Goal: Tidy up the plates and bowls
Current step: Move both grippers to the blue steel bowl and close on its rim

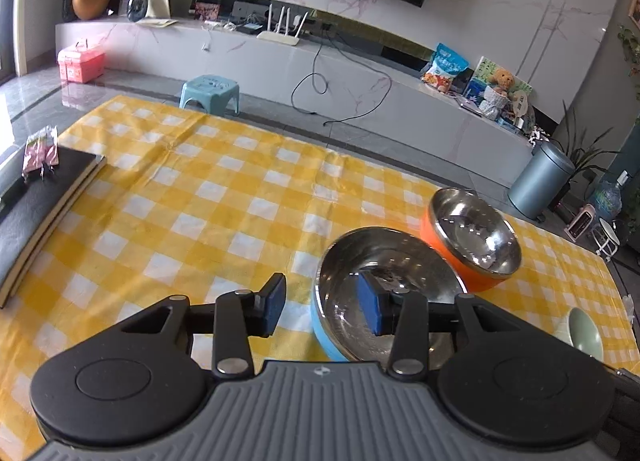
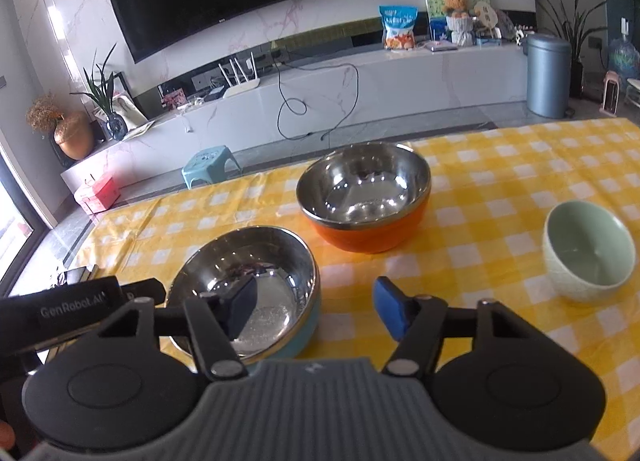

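I find three bowls apart on the bench (image 2: 500, 165): blue bowl (image 2: 248, 289), orange bowl (image 2: 364, 201), green bowl (image 2: 588, 253), unstacked. My left tool (image 1: 322, 307) straddles the blue rim, parted, not gripping; right tool (image 2: 316, 309) parted, empty, presumably ready for nesting.

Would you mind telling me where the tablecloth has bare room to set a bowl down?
The widest free patch lies between the black notebooks and the blue bowl. A smaller gap separates the orange bowl from the green bowl. The blue and orange bowls crowd together.
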Demonstrator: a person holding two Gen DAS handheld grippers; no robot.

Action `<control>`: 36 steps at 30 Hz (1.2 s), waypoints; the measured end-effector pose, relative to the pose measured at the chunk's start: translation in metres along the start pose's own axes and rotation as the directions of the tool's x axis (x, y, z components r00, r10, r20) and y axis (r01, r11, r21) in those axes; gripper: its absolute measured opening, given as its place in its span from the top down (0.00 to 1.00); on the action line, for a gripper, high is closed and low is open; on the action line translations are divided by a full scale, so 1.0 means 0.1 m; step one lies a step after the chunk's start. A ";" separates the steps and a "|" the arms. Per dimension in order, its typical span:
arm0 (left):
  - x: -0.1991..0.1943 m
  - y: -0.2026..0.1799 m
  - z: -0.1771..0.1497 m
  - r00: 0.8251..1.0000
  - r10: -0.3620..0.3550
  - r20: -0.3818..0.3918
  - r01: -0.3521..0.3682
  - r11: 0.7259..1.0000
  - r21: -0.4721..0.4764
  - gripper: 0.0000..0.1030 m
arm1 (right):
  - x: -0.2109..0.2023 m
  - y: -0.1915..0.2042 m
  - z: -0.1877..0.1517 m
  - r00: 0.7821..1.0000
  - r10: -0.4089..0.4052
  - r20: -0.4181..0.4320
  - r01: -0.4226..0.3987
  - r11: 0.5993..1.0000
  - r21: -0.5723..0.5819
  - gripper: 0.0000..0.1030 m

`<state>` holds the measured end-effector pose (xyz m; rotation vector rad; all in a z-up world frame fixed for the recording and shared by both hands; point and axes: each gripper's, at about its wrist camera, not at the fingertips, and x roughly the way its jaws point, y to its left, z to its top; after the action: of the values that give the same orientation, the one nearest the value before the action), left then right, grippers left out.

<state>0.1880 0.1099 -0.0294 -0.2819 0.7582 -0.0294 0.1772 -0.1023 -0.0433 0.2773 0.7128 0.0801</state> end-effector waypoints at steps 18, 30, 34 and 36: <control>0.43 0.03 -0.04 0.999 -0.016 -0.050 0.014 0.999 -0.036 0.77 | 0.57 -0.07 -0.03 0.994 0.012 -0.108 -0.002 0.995 0.095 0.66; 0.35 -0.03 -0.07 0.999 0.002 -0.041 -0.002 1.000 -0.005 0.93 | 0.55 -0.03 -0.06 0.992 0.022 -0.124 -0.009 0.994 0.106 0.86; 0.18 -0.08 -0.06 1.000 -0.001 -0.015 0.001 1.000 0.003 0.93 | 0.42 -0.03 -0.06 0.993 0.030 -0.113 -0.018 0.995 0.103 0.87; 0.06 -0.12 -0.08 1.000 -0.003 -0.003 0.003 1.000 0.007 0.93 | 0.32 -0.05 -0.06 0.993 0.039 -0.114 -0.026 0.993 0.112 0.88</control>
<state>0.1883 0.0962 -0.0358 -0.2761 0.7604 -0.0351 0.1968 -0.1007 -0.0695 0.3928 0.8297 0.0887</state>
